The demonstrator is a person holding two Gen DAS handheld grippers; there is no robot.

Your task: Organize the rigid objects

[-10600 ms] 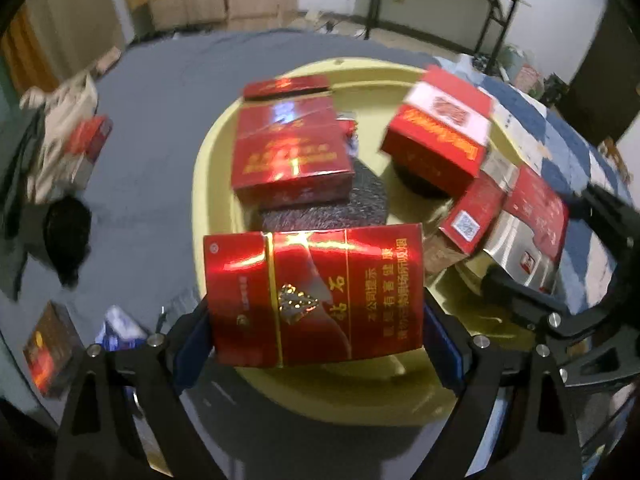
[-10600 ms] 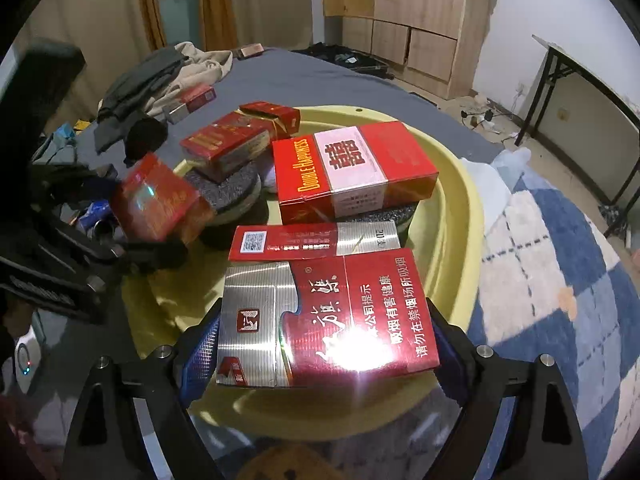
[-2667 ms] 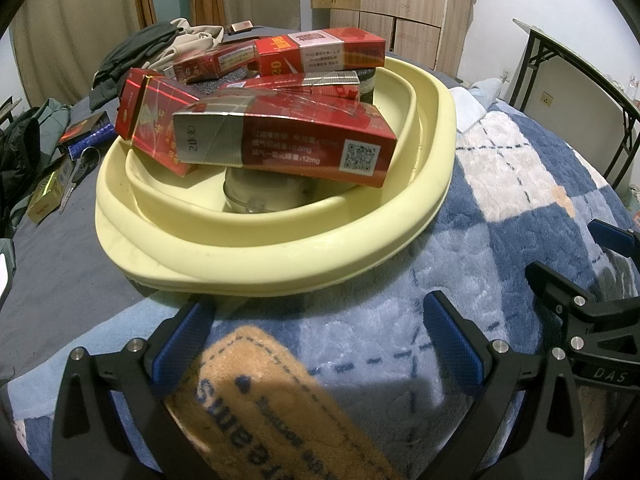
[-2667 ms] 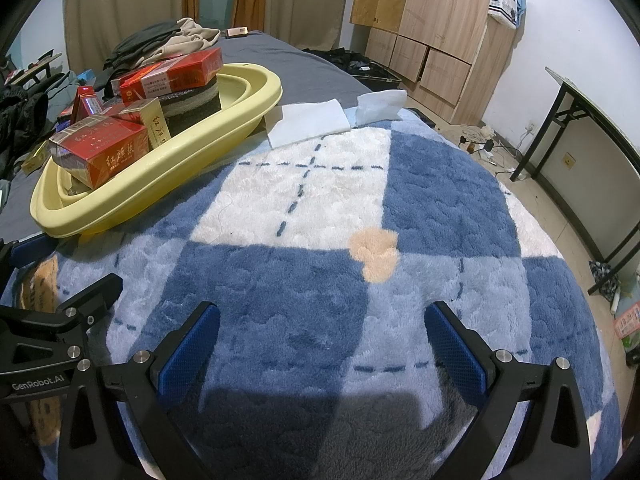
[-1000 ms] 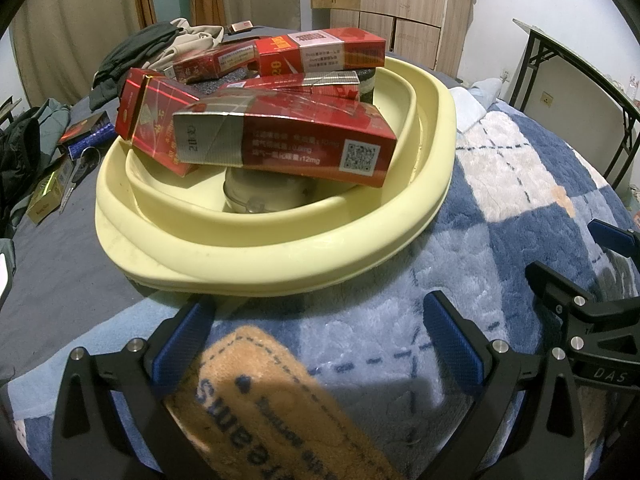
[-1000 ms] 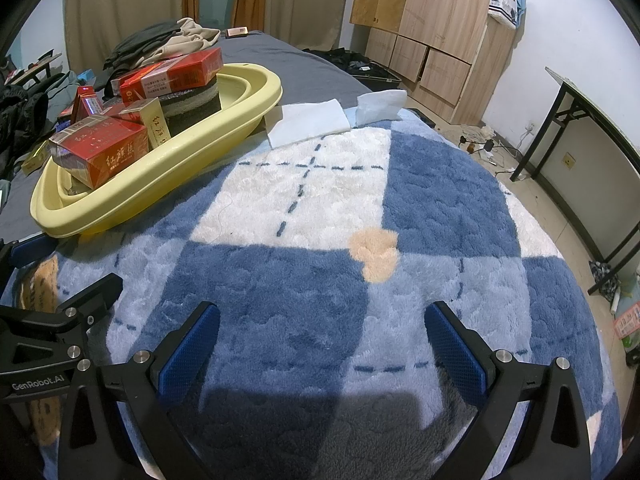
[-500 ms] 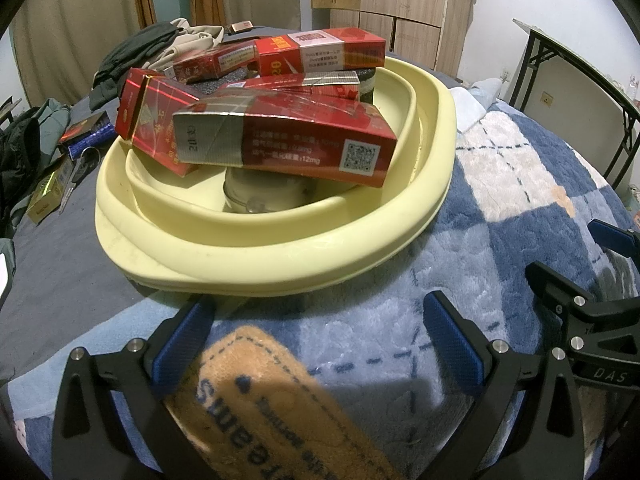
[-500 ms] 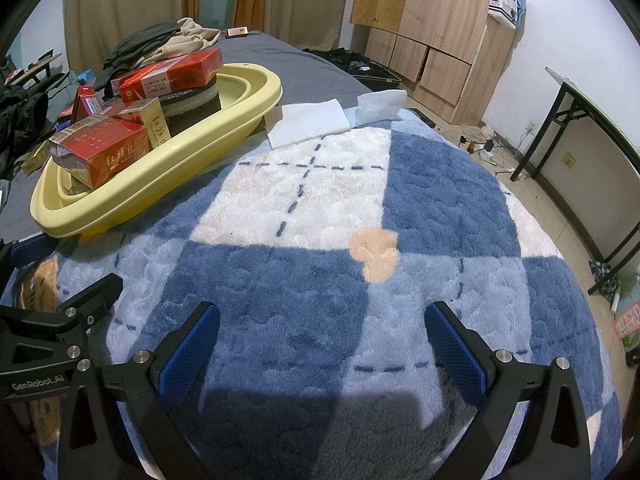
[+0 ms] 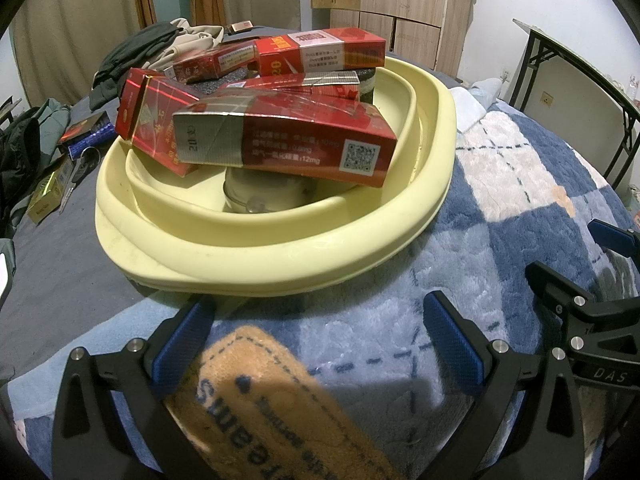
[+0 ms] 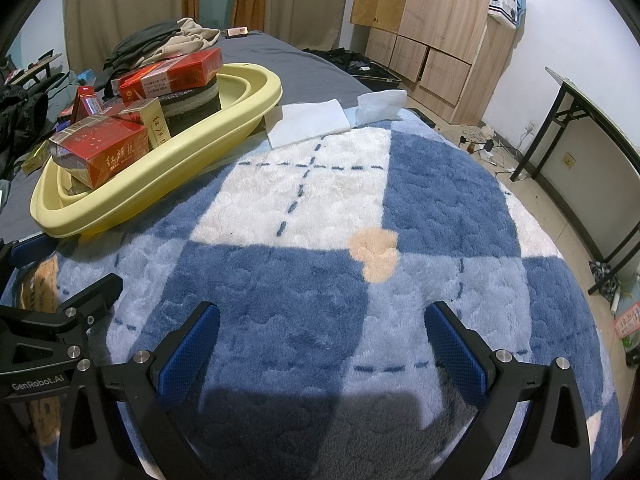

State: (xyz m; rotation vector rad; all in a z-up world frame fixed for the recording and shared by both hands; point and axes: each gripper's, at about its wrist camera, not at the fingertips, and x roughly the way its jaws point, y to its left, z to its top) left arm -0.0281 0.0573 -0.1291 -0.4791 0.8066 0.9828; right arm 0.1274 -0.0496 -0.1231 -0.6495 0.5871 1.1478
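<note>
A pale yellow basin (image 9: 280, 248) (image 10: 224, 120) rests on the bed and holds several red cigarette cartons. The nearest one, a red and silver carton (image 9: 288, 146), lies across a pale round container (image 9: 260, 196). A red and white carton (image 9: 320, 52) (image 10: 172, 74) tops a dark round block (image 10: 192, 98). My left gripper (image 9: 316, 344) stands open and empty over the blue checked blanket (image 10: 320, 240), just in front of the basin. My right gripper (image 10: 320, 344) is open and empty too, to the right of the basin.
More small boxes (image 9: 86, 134) and scissors lie on the grey sheet left of the basin. Clothes (image 9: 160, 44) are piled at the back. White cloths (image 10: 308, 124) lie past the basin. Wooden cabinets (image 10: 432, 32) and a black-legged table (image 10: 592, 128) stand to the right.
Ten seconds ago each gripper was shut on a red carton over the basin. Both cartons now lie in the basin and the grippers are open. Nothing has moved in the last seconds.
</note>
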